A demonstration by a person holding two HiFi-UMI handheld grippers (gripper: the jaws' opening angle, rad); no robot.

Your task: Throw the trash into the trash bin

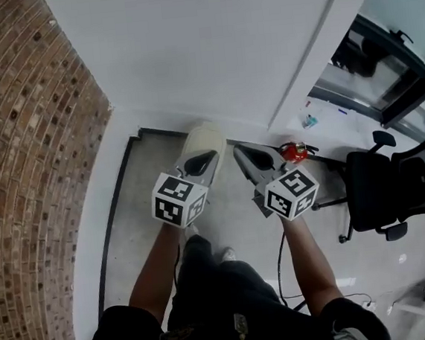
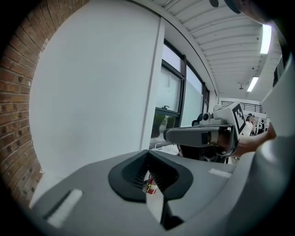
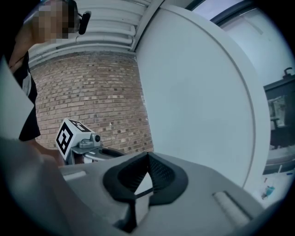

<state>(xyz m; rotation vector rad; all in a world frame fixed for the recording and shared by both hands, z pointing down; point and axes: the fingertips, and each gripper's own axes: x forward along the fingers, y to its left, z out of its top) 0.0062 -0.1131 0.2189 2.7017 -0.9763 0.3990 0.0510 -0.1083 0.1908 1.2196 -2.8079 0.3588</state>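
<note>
In the head view both grippers are held up side by side in front of me. My left gripper is shut with nothing in it, and it covers part of a cream trash bin standing on the floor by the white wall. My right gripper is also shut and empty. The left gripper view shows my left gripper with its jaws meeting at the tips, and the right gripper beside it. From the right gripper view my right gripper points at the wall. No trash shows in any view.
A red fire extinguisher stands on the floor right of the bin. A black office chair is at the right. A brick wall runs along the left and a white wall lies ahead. A cable trails on the floor.
</note>
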